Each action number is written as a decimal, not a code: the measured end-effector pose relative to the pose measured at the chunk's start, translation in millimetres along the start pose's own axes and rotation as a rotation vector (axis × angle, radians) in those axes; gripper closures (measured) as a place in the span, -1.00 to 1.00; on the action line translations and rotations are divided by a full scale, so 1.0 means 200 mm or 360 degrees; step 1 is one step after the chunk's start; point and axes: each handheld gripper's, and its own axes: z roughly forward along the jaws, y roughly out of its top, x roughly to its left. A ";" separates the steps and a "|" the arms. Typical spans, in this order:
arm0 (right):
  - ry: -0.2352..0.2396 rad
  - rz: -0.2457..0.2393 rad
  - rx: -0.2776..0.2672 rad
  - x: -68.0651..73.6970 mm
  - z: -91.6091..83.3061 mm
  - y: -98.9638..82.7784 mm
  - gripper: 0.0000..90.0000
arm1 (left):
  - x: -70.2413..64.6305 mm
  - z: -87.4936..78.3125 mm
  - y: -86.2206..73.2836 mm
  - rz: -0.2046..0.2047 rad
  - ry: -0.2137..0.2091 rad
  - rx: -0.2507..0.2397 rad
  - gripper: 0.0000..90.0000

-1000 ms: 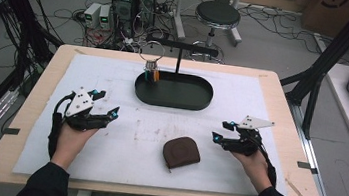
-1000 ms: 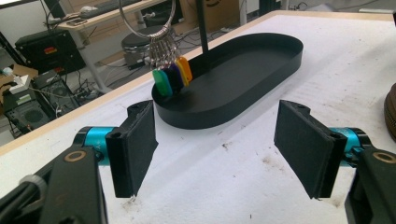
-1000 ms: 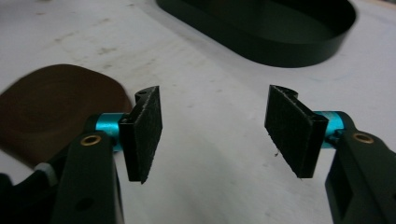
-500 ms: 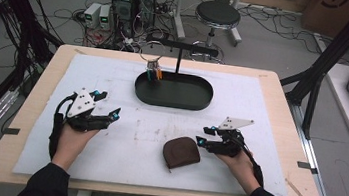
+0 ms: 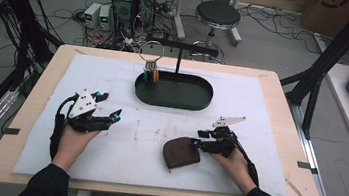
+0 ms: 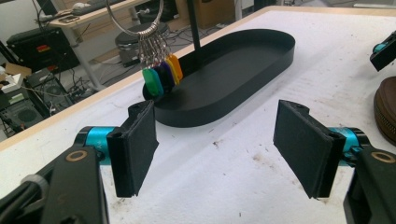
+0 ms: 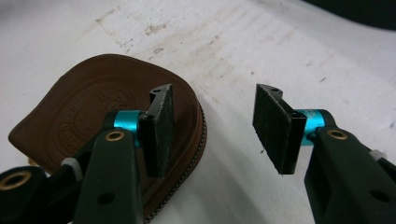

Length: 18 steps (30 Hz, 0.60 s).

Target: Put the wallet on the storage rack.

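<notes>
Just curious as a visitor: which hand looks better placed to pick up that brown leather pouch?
Probably the right: the right gripper is at the edge of the brown leather zip pouch, jaws closing but not gripping. The left gripper hangs open, well away.

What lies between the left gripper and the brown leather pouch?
Only bare, stained white mat separates the left gripper from the brown leather pouch, as the high view shows.

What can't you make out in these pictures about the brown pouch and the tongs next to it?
- Brown pouch: right gripper view, its near part hidden behind the right tongs; the embossed emblem is too blurred to read.
- Touch: one pad overlaps the pouch edge; contact unclear. High view too small.
- Key tags: left gripper view, any lettering too small.
</notes>
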 end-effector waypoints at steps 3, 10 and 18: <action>0.0090 0.0103 0.0019 -0.03 0.01 -0.01 0.21 | -0.01 0.01 0.00 -0.0002 -0.0006 0.0006 -0.33; 0.0213 0.0120 0.0037 -0.03 0.01 -0.01 0.72 | -0.03 0.02 0.02 0.0008 -0.0034 0.0007 -0.33; 0.0134 -0.0031 0.0048 0.02 -0.02 0.02 0.90 | -0.07 0.05 0.03 0.0017 -0.0124 -0.0008 -0.33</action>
